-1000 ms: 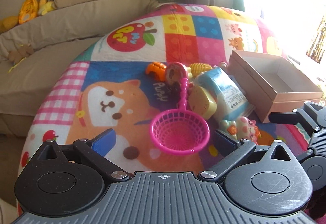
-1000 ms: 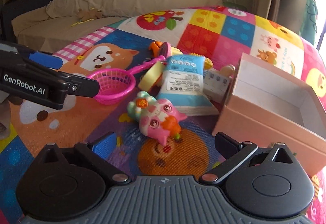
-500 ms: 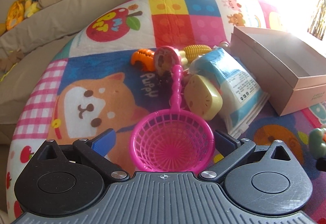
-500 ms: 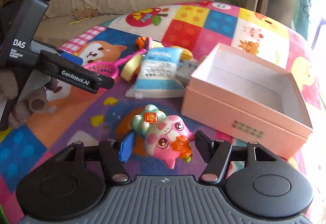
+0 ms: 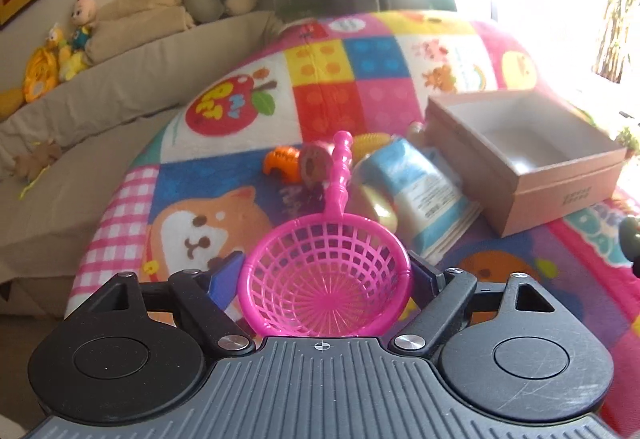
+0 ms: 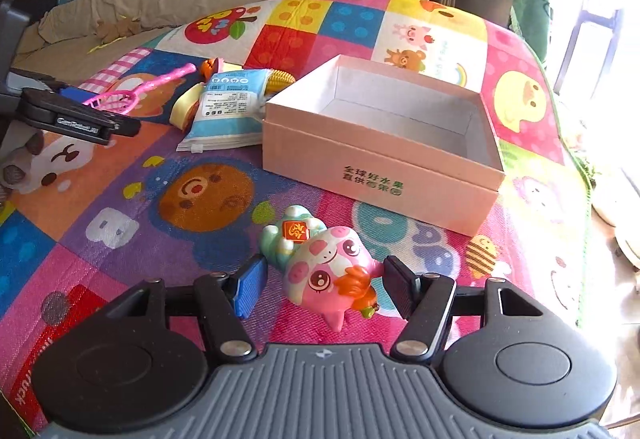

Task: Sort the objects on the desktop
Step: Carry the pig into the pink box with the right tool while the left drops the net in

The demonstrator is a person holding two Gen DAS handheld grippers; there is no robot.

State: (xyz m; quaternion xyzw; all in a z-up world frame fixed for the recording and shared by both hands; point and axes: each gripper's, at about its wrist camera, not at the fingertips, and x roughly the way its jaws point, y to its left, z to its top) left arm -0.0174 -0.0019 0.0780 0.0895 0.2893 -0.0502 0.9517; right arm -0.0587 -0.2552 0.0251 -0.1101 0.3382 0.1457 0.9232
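Note:
My left gripper [image 5: 326,275] is shut on the bowl of a pink toy strainer [image 5: 324,287], lifted above the play mat, handle pointing away. My right gripper [image 6: 322,281] is shut on a pink and green pig toy [image 6: 324,271], held above the mat in front of an open pink box [image 6: 384,143], which looks empty. The left gripper [image 6: 76,119] with the strainer [image 6: 120,97] also shows at the left of the right wrist view. The box also shows at the right of the left wrist view [image 5: 560,175].
A blue and white packet [image 6: 226,107], a yellow toy [image 5: 376,207], an orange toy [image 5: 282,165], a round brown toy [image 5: 316,163] and a yellow corn toy [image 6: 280,79] lie left of the box on the colourful mat [image 6: 200,199]. A sofa [image 5: 100,91] with cushions stands behind.
My left gripper has closed on the strainer and lifted it. My right gripper has carried the pig toy up and to the right, in front of the box.

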